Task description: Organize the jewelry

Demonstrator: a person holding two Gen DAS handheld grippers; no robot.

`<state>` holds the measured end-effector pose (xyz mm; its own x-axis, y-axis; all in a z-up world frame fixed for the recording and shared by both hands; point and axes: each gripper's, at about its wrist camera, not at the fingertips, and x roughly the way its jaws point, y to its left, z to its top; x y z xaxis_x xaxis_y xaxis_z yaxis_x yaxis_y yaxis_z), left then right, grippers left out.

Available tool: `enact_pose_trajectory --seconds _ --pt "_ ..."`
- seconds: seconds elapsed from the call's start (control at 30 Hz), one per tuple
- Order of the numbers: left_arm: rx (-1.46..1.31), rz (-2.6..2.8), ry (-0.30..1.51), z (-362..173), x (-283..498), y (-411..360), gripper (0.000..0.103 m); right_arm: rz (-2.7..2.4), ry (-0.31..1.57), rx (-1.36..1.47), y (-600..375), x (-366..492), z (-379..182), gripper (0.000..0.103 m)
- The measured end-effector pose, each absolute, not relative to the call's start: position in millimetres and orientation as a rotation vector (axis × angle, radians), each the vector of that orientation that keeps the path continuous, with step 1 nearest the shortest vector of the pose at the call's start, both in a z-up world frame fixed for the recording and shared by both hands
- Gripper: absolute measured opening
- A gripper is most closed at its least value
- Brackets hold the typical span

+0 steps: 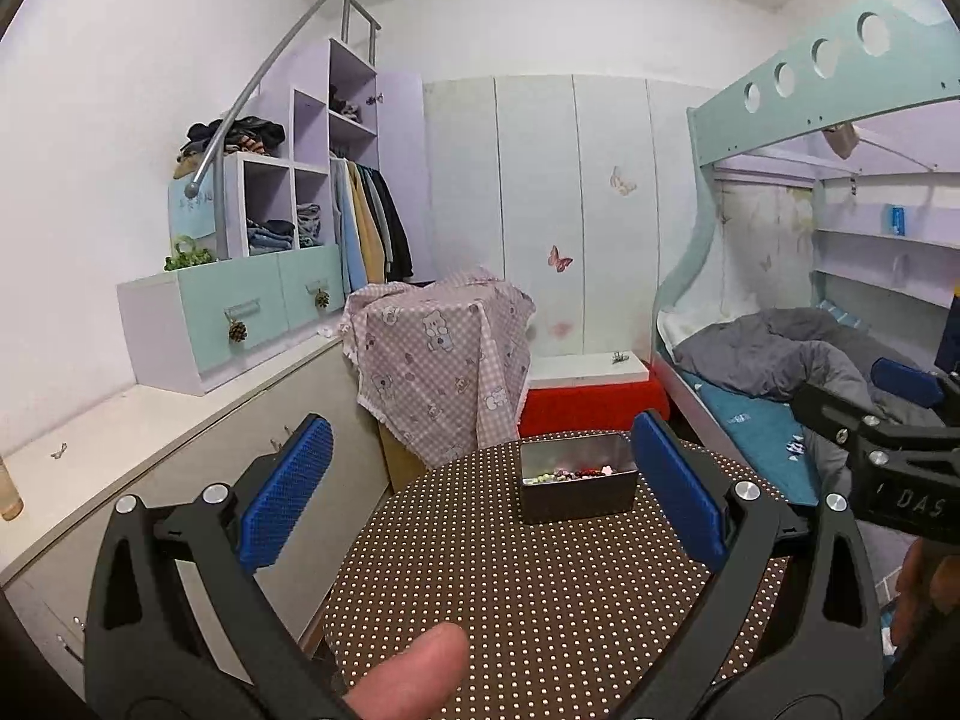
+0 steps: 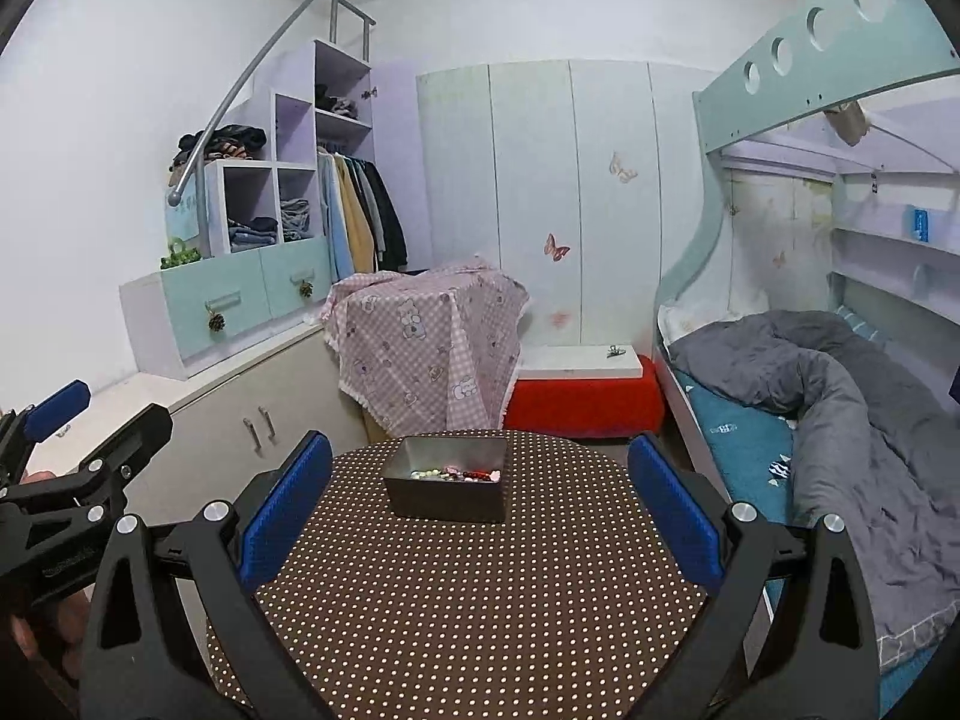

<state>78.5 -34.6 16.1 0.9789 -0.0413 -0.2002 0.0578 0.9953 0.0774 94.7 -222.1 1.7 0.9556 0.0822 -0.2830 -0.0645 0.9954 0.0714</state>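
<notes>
A dark metal tray (image 1: 577, 498) (image 2: 447, 501) stands at the far side of a round brown polka-dot table (image 1: 540, 600) (image 2: 468, 600). Several coloured beads and jewelry pieces (image 1: 570, 473) (image 2: 456, 473) lie inside along its near wall. My left gripper (image 1: 480, 498) is open, held above the table's near half with nothing between its blue pads; the tray sits just inside its right pad. My right gripper (image 2: 480, 498) is open and empty too, with the tray ahead between its fingers. Each gripper shows at the other view's edge (image 1: 888, 420) (image 2: 72, 450).
A thumb (image 1: 414, 675) shows at the bottom of the left wrist view. Beyond the table stand a pink bear-print cloth over a box (image 2: 426, 336), a red bench (image 2: 585, 402) and white wardrobes. A bunk bed with a grey duvet (image 2: 840, 396) is right, low cabinets (image 2: 240, 420) left.
</notes>
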Motion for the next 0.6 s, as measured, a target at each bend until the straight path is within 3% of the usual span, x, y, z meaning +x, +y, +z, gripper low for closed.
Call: enact_pose_trajectory --seconds 0.6 --pt "0.028 -0.045 0.206 10.0 68.5 -20.6 0.097 0.11 0.319 0.054 -208.7 90.7 -12.8 0.095"
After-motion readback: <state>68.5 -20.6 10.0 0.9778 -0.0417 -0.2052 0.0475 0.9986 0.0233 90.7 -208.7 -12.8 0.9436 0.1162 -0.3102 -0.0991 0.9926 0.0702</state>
